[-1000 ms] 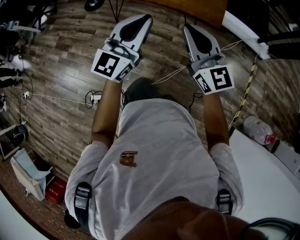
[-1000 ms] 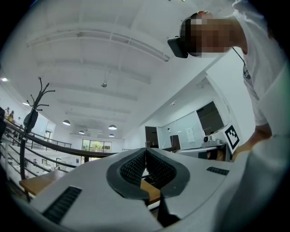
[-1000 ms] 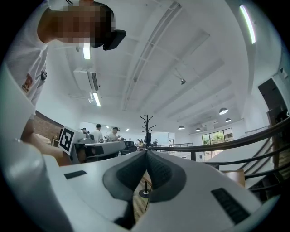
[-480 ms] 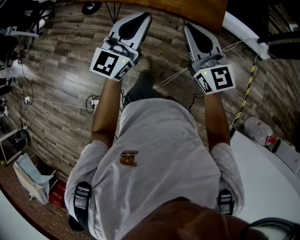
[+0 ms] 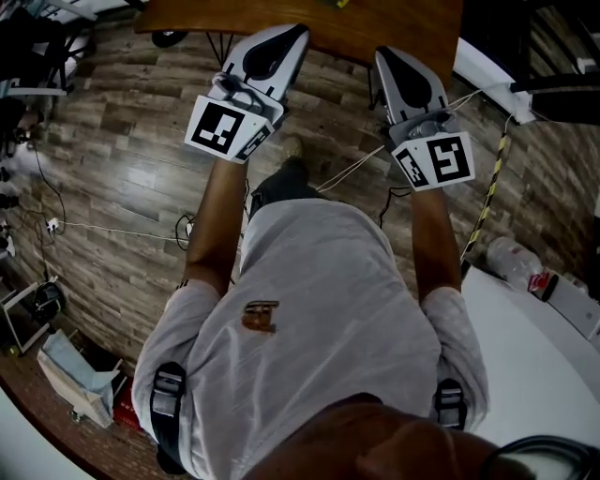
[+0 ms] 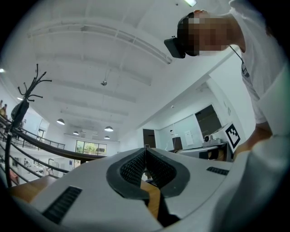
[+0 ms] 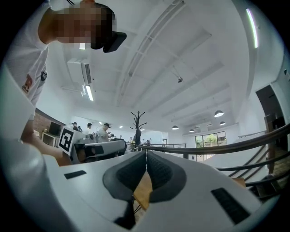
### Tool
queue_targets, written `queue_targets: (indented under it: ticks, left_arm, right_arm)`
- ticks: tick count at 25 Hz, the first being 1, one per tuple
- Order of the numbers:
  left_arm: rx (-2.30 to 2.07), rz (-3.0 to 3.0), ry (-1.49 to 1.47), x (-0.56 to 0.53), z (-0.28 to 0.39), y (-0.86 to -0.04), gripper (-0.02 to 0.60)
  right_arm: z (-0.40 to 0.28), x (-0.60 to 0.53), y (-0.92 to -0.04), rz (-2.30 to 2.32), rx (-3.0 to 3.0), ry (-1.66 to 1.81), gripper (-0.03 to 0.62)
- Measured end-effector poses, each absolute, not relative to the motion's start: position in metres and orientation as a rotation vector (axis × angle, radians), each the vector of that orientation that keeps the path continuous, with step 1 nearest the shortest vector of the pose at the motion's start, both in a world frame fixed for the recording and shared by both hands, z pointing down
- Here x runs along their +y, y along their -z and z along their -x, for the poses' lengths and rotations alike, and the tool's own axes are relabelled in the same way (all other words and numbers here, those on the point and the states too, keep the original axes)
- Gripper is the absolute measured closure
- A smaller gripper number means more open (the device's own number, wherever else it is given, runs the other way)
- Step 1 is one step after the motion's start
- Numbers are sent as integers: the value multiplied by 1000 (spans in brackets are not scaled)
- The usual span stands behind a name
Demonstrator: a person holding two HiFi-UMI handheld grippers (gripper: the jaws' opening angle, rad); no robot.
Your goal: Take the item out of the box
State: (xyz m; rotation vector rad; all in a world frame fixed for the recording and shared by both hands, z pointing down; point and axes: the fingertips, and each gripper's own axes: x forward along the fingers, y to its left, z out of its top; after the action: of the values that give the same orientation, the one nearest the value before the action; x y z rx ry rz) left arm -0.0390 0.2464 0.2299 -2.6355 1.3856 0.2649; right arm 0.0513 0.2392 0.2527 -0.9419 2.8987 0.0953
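Observation:
No box or item shows in any view. In the head view my left gripper (image 5: pixel 297 32) and right gripper (image 5: pixel 382 52) are held out side by side at arm's length above the wood floor. Their tips reach the near edge of a brown wooden table (image 5: pixel 375 21). Both are shut with nothing between the pads. The left gripper view looks up at a ceiling with its jaws (image 6: pixel 145 150) pressed together. The right gripper view likewise shows the right gripper (image 7: pixel 146 153) with its jaws closed and empty. The person's white shirt fills the lower head view.
Cables (image 5: pixel 112 230) trail over the plank floor at left. A yellow-black striped bar (image 5: pixel 491 183) and a plastic bottle (image 5: pixel 511 258) lie at right beside a white tabletop (image 5: pixel 539 352). A pale bag (image 5: pixel 70 375) sits lower left. A coat stand (image 7: pixel 137 120) rises far off.
The person has stepped forward. The wooden table's edge has come further into view at the top, and the floor has slid downward. Both grippers stay shut and level.

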Motion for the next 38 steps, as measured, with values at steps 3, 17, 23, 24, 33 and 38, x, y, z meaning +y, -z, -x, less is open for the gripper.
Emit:
queue_targets:
  ticks: [3,17,23,24,33,38]
  left_arm:
    - [1357,2654,-263,206,63,-229,561]
    - [1205,2761,-257,35,148,-236,561]
    - [1164,2785,-258,-6,168,-245,560]
    - [1160,2789,-258,-10,170,-247,561]
    - [1149,2816,-245,-48,181,-259,561]
    - [1157,2806,-233,-77,174,-261,560]
  right_arm:
    - [-26,199,-252,975,2893,-93,563]
    - [62,30,-257,1153,2866,-67,562]
    - [81,-5,-265,1206,2857,-58,563]
    - [83,-8,-266,1212,2858,-57,562]
    - [89,-46,-276,1246,2861,-36,563]
    - [83,-77,-278,1223,2869,-33,562]
